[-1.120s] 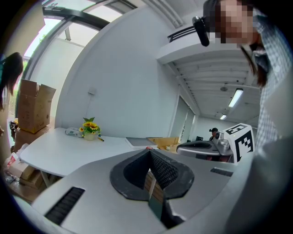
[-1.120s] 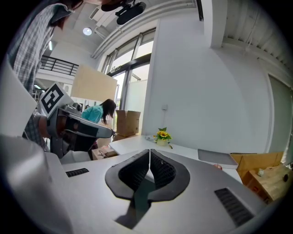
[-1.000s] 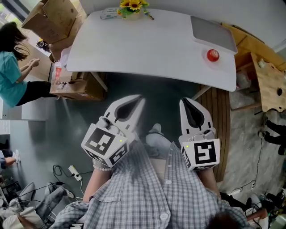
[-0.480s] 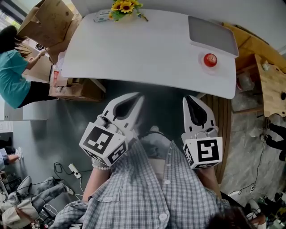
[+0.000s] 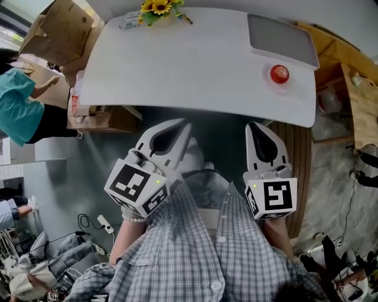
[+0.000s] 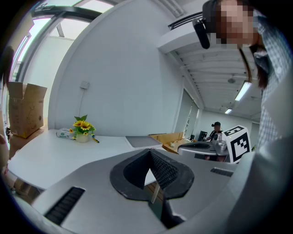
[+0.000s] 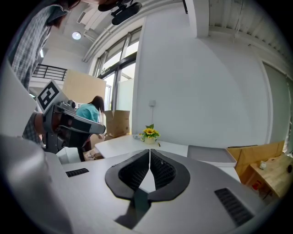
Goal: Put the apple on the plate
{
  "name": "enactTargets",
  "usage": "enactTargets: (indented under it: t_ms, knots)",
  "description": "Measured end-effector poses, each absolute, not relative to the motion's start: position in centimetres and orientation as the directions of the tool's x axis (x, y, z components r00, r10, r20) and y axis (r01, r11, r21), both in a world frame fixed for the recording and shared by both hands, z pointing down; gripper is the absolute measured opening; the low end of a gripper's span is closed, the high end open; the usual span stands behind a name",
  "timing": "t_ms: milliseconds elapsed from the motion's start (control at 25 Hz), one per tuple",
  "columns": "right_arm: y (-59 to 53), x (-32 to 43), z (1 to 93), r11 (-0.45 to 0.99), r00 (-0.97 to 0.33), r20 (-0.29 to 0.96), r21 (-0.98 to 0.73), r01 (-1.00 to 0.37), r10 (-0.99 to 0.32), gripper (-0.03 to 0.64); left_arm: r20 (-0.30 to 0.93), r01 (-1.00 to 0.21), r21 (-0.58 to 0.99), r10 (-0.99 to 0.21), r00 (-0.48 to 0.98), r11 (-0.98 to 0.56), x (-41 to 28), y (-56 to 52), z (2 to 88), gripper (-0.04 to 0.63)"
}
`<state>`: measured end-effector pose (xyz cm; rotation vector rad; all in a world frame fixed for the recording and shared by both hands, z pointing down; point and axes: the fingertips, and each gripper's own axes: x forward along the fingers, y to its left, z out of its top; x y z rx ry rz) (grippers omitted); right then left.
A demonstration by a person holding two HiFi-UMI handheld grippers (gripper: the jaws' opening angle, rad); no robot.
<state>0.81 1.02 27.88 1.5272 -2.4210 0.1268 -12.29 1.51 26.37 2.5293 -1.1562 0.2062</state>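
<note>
A red apple (image 5: pixel 279 74) rests near the right end of the white table (image 5: pixel 189 65), inside a faint pale ring that may be a white plate; I cannot tell for sure. Both grippers hang in front of the person's body, short of the table's near edge and well away from the apple. My left gripper (image 5: pixel 184 128) is shut with nothing in it, its dark pads meeting at the tip (image 6: pixel 149 154). My right gripper (image 5: pixel 256 126) is likewise shut and empty (image 7: pixel 149 154). Neither gripper view shows the apple.
A grey tray (image 5: pixel 282 32) lies at the table's far right corner and a sunflower pot (image 5: pixel 155 7) at the far edge. Cardboard boxes (image 5: pixel 56 29) and a person in teal (image 5: pixel 18 112) are at the left. Wooden furniture (image 5: pixel 348 76) stands to the right.
The view has crept a little toward the table, whose near edge sits slightly lower in frame. The person in teal has slid toward the left edge. Both grippers stay shut, nearly unmoved.
</note>
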Motion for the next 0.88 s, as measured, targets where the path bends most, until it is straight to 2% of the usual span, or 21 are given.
enactTargets:
  t_ms: [560,880]
  knots:
    - [-4.3,4.5,27.1,0.287,-0.244,0.291,0.116,-0.951,-0.925,0.023,0.237,-0.622,0.276,-0.575,0.783,-0.732,-7.7,-6.8,26.2,0.009]
    - [-8.7,4.5,26.7,0.225,-0.170,0.300,0.157,-0.962,-0.939,0.023,0.208,-0.571,0.282,-0.532,0.821,-0.771,-7.5,-12.2,25.7,0.009]
